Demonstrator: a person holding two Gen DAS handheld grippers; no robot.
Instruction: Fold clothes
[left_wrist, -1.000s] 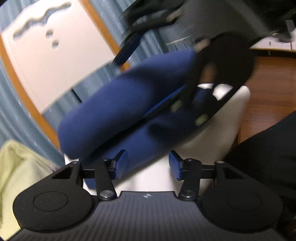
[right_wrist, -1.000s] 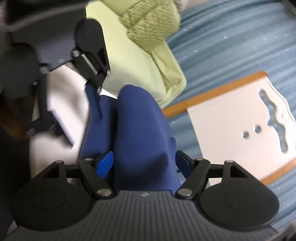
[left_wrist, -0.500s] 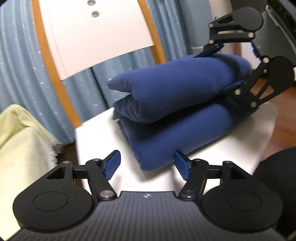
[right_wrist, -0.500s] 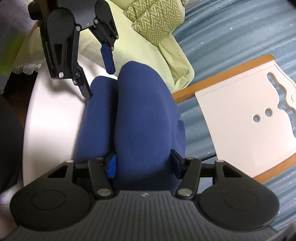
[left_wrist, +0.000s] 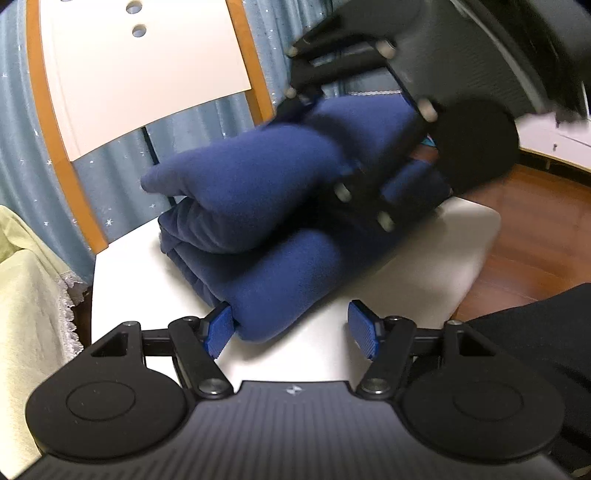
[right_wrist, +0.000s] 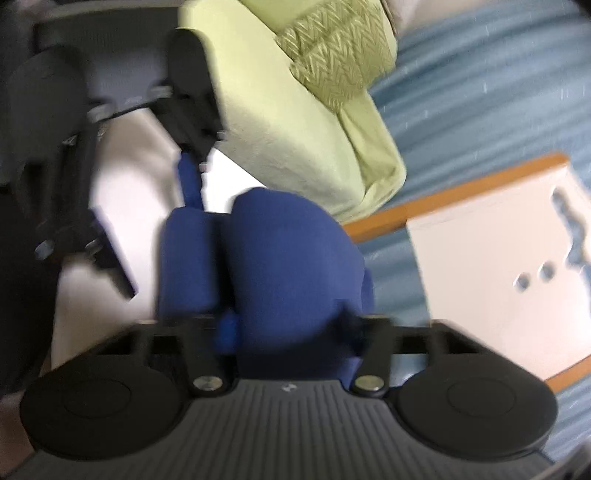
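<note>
Garment: a blue folded garment (left_wrist: 280, 229) lies on the white chair seat (left_wrist: 424, 254), doubled into two thick rolls, upper on lower, near the seat's back edge.
Right claw: the right claw (right_wrist: 288, 332) is clamped on the upper roll (right_wrist: 291, 258), fabric filling the gap between its fingers; it is blurred in both views.
Left claw: the left claw (left_wrist: 293, 328) stands apart at the seat's front edge, one blue pad (left_wrist: 221, 328) touching the lower roll's end.
Around: white chair back (left_wrist: 147, 74) with orange rim, blue curtain (left_wrist: 29, 147), pale green cover (left_wrist: 26, 295), wooden floor (left_wrist: 535, 229).
Change: half a second ago the left claw stood clear of the garment; the right claw has swung nearer.
Views: only the right wrist shows a green patterned cushion (right_wrist: 332, 48).
</note>
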